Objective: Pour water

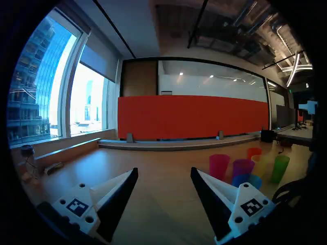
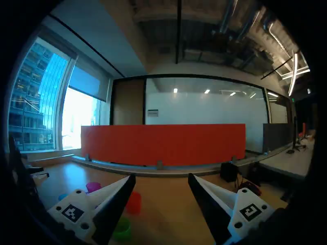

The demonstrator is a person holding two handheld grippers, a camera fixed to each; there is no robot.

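Note:
Several coloured plastic cups stand in a group on the wooden table at the right of the left gripper view: a pink cup, a purple cup, a blue cup, a green cup, a yellow cup and an orange cup. My left gripper is open and holds nothing; the cups lie just right of its right finger. In the right gripper view my right gripper is open and holds nothing. Behind its left finger are a purple cup, a red cup and a green cup.
A long red partition runs across the far side of the table, with glass above it. Tall windows line the left. A desk with monitors stands at the far right. Small dark objects and a cable lie on the left sill.

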